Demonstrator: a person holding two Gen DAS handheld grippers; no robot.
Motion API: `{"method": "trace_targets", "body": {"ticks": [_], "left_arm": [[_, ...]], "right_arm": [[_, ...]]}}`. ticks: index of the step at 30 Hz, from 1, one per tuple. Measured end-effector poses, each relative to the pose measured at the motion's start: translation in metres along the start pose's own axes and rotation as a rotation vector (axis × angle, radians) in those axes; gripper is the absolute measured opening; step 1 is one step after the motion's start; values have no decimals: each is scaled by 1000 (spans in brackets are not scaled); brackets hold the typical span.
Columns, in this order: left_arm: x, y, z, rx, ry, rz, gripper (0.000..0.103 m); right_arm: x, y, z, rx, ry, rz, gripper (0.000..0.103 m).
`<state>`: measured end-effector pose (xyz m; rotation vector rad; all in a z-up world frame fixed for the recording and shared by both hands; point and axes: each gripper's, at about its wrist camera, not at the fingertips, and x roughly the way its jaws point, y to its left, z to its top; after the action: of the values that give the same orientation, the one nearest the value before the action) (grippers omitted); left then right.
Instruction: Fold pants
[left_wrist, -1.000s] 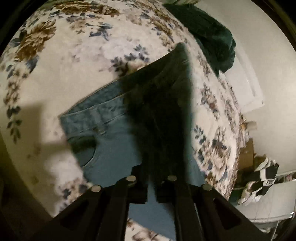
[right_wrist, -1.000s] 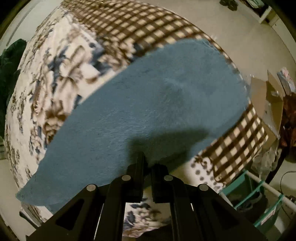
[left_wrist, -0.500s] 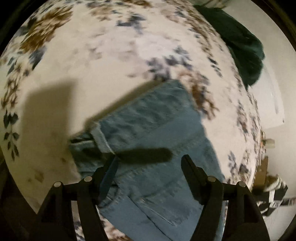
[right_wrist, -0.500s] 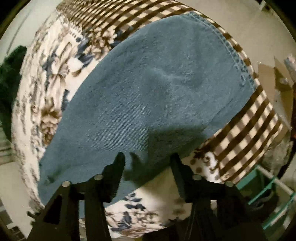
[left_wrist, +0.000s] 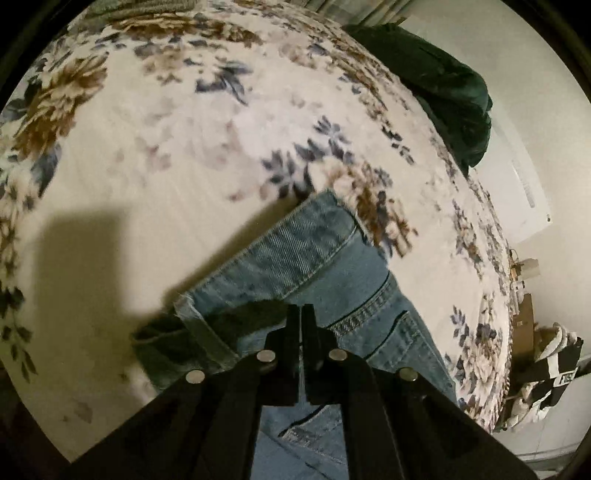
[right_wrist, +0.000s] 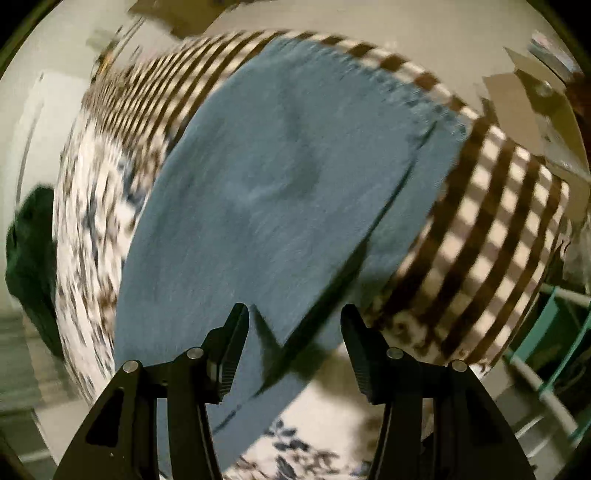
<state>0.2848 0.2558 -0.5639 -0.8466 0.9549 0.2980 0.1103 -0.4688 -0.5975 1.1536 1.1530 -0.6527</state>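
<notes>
Pants (left_wrist: 317, 258) lie flat on the bed (left_wrist: 147, 155), on the floral bedspread. Waistband end sits toward the left gripper (left_wrist: 302, 314), leg end runs off toward the checked edge of the cover.

Left gripper: fingers pressed together, tips on or just over the denim below the waistband, near a back pocket. Can't tell for sure whether fabric is pinched between them; no visible fold caught in the gap.

Far right in that view: a dark green garment (left_wrist: 443, 88) heaped at the bed's far edge, apart from the pants.

Right gripper (right_wrist: 293, 325): fingers spread wide, holding nothing, poised over the near edge of the leg section (right_wrist: 280, 177). View is motion-blurred. Two layers of denim show there, one leg stacked on the other, top edge slightly offset.

Progress, my read: lengthwise fold (leg over leg) looks done. Crosswise fold, hem up to waistband, not yet done; pants are full length.
</notes>
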Motion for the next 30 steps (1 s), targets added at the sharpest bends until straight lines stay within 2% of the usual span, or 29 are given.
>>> {"method": "trace_targets", "body": {"ticks": [2,4,5,6,8,9,10,12,13,15,16,17,18,19,20,23,25,26,27,30], "left_arm": [[-4,6,1,-29,22,-43,1],[0,11,-1,-44,85,-26,4],[4,16,-4,-56,119,-28,13],[5,19,-7,-65,132,-26,19],[3,24,-12,-79,117,-3,53],[3,25,-14,-86,108,-10,59],[3,27,-14,-96,98,-17,62],[9,29,-14,-114,85,-8,62],[13,31,-13,-126,85,-8,62],[27,36,-11,-171,95,17,62],[31,39,-9,-186,91,10,61],[35,40,-8,-192,76,13,60],[34,39,-8,-184,62,24,58],[33,36,-7,-163,44,41,46],[29,32,-7,-132,23,54,26],[15,30,-8,-70,-12,44,15],[5,29,-8,-43,-33,35,14],[-5,26,-7,-24,-43,33,14],[-13,26,-6,-17,-52,19,14],[-40,20,1,9,-71,-16,14]], "right_arm": [[1,-9,9,33,-12,28,54],[4,-12,18,51,-23,48,54],[4,-13,22,56,-35,51,49],[2,-14,24,62,-62,54,23],[-8,-12,32,42,-114,-3,14],[-13,-11,35,29,-139,-16,13],[-17,-7,39,1,-156,-65,11],[-20,0,46,-82,-197,-165,8],[-18,0,49,-93,-180,-161,8],[-3,-3,55,-91,-75,-87,9],[1,-4,55,-94,-47,-80,11],[5,-4,56,-95,-22,-76,18],[7,-5,54,-91,-11,-58,32],[9,-6,54,-78,0,-35,39],[10,-9,54,-52,9,-7,46],[17,-16,51,-9,22,15,48],[18,-17,47,8,-1,23,43],[17,-14,44,7,-31,15,17],[14,-14,43,-10,-52,-26,3],[1,-13,43,-32,-104,-66,2]]}}
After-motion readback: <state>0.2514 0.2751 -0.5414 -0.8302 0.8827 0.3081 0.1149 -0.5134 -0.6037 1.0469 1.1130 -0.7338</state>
